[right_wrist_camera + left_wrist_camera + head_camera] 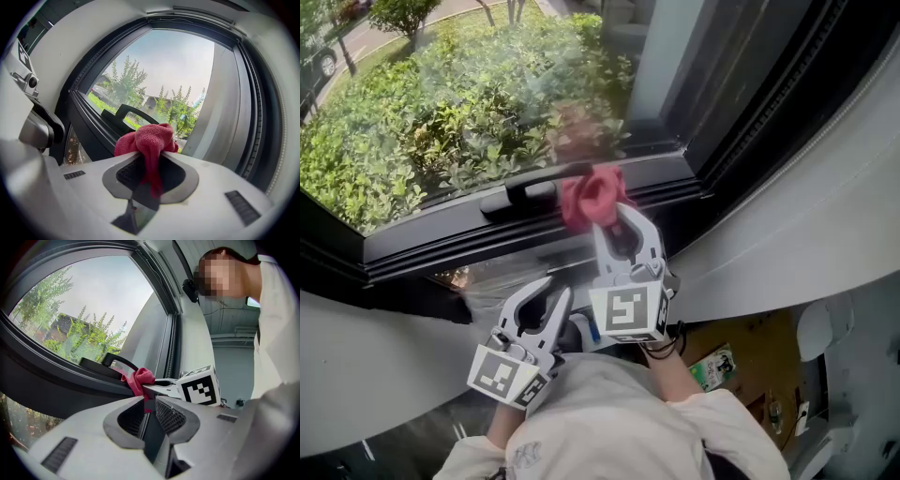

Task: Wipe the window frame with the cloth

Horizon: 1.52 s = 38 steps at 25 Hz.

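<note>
A red cloth [591,195] [150,138] is bunched in my right gripper [609,214] [151,157], which is shut on it. The cloth presses against the dark lower window frame [487,230] just right of the black window handle [520,197] [136,114]. My left gripper [555,289] [149,401] hangs lower and to the left, below the frame, with its jaws together and nothing between them. In the left gripper view the red cloth [139,379] and the right gripper's marker cube [201,386] lie ahead, beside the handle [119,363].
A white sill and wall [787,234] curve round below and right of the window. The frame's dark vertical post [741,103] rises at the right. Green bushes [441,122] lie outside the glass. Down by the floor lies a green packet [712,367].
</note>
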Each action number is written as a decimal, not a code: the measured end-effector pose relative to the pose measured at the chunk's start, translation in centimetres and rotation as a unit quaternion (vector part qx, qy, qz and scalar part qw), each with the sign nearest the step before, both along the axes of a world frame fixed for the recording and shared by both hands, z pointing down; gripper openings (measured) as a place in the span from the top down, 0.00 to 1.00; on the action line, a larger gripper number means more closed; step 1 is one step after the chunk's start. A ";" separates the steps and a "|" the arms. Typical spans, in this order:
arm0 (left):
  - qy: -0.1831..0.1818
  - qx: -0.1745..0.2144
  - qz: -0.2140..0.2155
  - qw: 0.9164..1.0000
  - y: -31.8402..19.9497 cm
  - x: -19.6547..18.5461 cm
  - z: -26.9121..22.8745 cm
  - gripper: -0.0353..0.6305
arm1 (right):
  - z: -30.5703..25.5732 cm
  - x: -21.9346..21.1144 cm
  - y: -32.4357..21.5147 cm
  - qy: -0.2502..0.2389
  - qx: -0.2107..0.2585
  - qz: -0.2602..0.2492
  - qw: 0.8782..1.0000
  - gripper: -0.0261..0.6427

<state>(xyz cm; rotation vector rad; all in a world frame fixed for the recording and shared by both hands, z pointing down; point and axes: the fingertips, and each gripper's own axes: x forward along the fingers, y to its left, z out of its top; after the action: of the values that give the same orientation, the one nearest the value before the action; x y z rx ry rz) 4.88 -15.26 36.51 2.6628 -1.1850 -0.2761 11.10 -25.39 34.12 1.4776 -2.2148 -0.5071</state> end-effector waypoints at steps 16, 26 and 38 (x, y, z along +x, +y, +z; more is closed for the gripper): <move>0.003 0.004 -0.009 1.000 0.3 -1.4 0.2 0.82 | 0.3 -4.8 1.4 0.016 0.004 -0.046 0.999 0.84; -0.004 0.002 -0.013 1.000 0.4 -1.5 0.3 0.82 | 0.4 -5.7 1.7 0.022 0.001 -0.058 0.998 0.84; -0.013 0.001 -0.026 1.000 0.3 -1.9 0.2 0.82 | 0.4 -7.5 2.0 0.028 -0.008 -0.102 0.994 0.84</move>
<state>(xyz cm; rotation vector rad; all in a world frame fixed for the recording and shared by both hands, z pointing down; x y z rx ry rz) 3.02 -14.95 36.74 2.6494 -1.2634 -0.2512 3.63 -23.36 34.54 1.2196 -2.3330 -0.5860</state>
